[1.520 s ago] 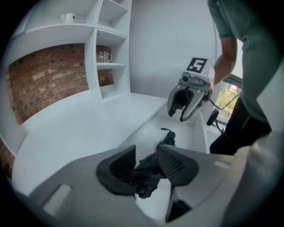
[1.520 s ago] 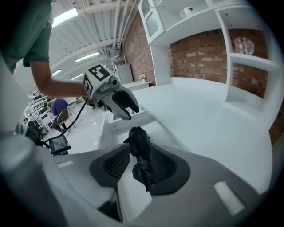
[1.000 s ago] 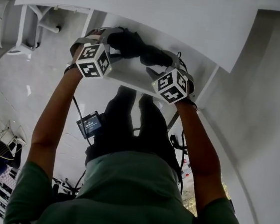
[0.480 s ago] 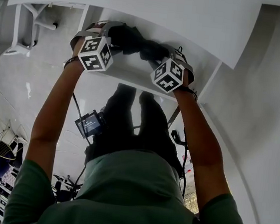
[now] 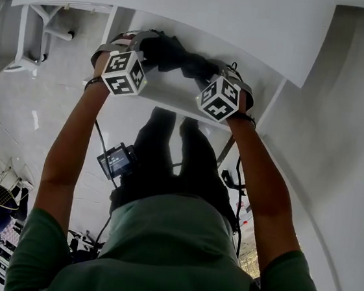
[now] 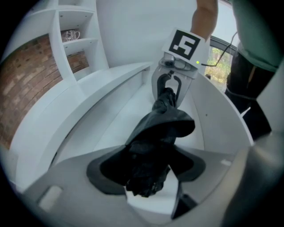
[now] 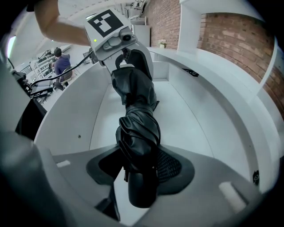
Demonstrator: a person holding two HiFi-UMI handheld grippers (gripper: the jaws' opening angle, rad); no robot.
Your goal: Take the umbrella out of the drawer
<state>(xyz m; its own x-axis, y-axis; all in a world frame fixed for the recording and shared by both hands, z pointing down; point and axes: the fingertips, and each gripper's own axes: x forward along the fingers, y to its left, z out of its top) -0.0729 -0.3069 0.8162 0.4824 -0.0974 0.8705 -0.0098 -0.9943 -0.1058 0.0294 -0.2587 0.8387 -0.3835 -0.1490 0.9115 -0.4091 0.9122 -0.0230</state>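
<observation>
The folded black umbrella (image 5: 179,55) lies inside the open white drawer (image 6: 106,115), along its length, with its fabric bunched in loose folds. Whether it rests on the drawer floor or hangs just clear of it cannot be told. Each end sits in a claw.

The left claw (image 6: 148,179) has the crumpled fabric end between its pads; its jaws have just been closing and now clench on the cloth, which fills the gap between them. The right claw (image 7: 142,177) takes the other end, where the smooth rounded handle sticks out below the gathered fabric; its jaws have also just been closing and grasp the umbrella at the handle, the meshed pad pressed against its side.

In the head view both claws point steeply down into the drawer from the person's side, their marker cubes side by side above the drawer's front edge, bare forearms reaching out to them. The drawer is pulled out from under a white tabletop (image 5: 185,5) that overhangs its far part.

Further out, the person wears a green shirt (image 5: 170,251) and dark trousers. A brick wall (image 7: 230,31) and white shelves (image 6: 71,40) stand behind
</observation>
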